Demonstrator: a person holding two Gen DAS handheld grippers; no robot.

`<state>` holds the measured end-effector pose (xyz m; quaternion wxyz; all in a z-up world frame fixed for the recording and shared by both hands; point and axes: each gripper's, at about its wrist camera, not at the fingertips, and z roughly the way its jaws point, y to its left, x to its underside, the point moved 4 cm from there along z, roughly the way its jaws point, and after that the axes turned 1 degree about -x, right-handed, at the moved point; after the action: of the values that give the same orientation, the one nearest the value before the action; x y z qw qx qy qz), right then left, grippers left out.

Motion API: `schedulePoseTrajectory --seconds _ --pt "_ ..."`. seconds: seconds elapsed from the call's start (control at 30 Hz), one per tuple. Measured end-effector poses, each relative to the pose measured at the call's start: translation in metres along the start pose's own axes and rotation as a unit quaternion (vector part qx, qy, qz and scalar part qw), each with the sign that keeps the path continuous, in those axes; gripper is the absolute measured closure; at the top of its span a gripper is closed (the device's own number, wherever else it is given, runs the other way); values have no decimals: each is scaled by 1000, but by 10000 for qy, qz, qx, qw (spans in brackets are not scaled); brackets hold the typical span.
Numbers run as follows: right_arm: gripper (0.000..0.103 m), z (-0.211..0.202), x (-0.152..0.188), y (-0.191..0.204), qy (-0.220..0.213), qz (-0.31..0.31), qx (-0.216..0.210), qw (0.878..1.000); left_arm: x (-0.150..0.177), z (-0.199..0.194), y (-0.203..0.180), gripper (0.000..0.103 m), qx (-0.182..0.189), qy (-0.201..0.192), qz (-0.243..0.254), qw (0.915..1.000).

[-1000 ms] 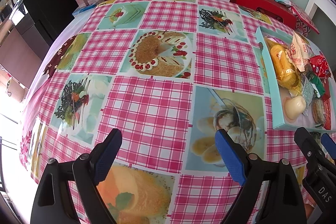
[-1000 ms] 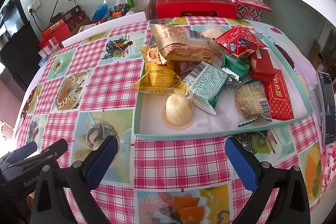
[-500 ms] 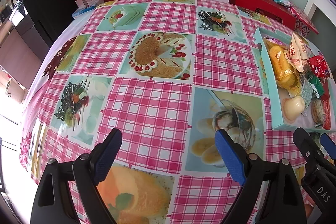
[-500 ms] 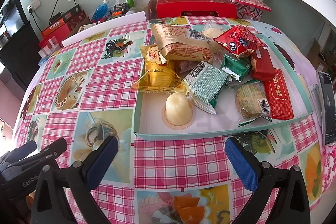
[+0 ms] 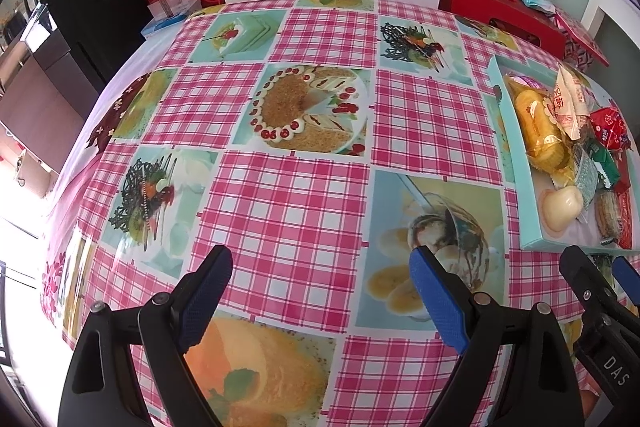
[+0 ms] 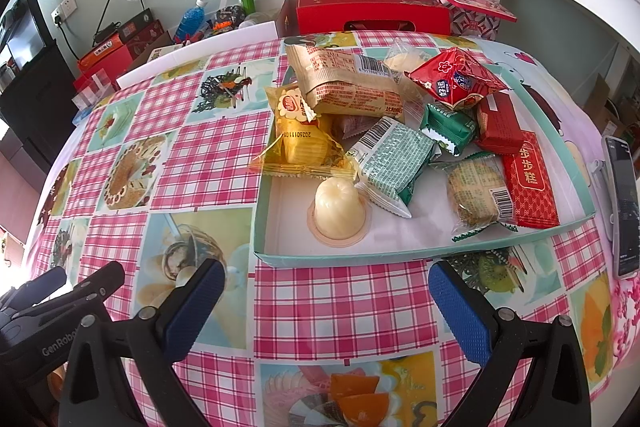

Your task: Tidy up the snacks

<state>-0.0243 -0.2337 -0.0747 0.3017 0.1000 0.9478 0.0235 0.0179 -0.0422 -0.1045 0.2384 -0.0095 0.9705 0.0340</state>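
Almost nothing changes across the last second: in the left wrist view the scene shifts only slightly and the tray [image 5: 520, 163] sits a touch farther toward the right edge of the frame, while the right wrist view stays the same, so we judge the snacks are not being moved just now. They lie heaped inside the pale tray [image 6: 360, 254], which fills the centre and right of the right view: a tan packet [image 6: 344, 83] at the top, a yellow packet [image 6: 300, 143] below it at the left, a jelly cup [image 6: 339, 213] alone near the front wall, a green checked packet [image 6: 394, 159] beside it, a red pouch [image 6: 456, 79] and a long red bar [image 6: 528, 179] toward the right. This heap would fit snacks already gathered as well as snacks waiting to be sorted. Our left claw [image 5: 320, 291] hangs wide open over bare desk [image 5: 280, 195] at the bottom of its frame, holding and touching nothing. Our right claw [image 6: 326, 299] is equally wide apart and empty, just short of the tray's front wall. A phone [image 6: 622, 203] lies at the right edge.
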Motion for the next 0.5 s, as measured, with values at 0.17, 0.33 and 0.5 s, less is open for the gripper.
schedulePoseTrajectory --seconds 0.17,0.33,0.5 --pt "0 0 0 0 0 -5 -1 10000 -1 -1 0 12 -30 -24 -4 10000" --pt "0 0 0 0 0 -7 0 10000 -1 -2 -2 12 -38 -65 20 10000" --pt "0 0 0 -1 2 -3 2 10000 -1 -2 0 12 -71 -84 -9 9999"
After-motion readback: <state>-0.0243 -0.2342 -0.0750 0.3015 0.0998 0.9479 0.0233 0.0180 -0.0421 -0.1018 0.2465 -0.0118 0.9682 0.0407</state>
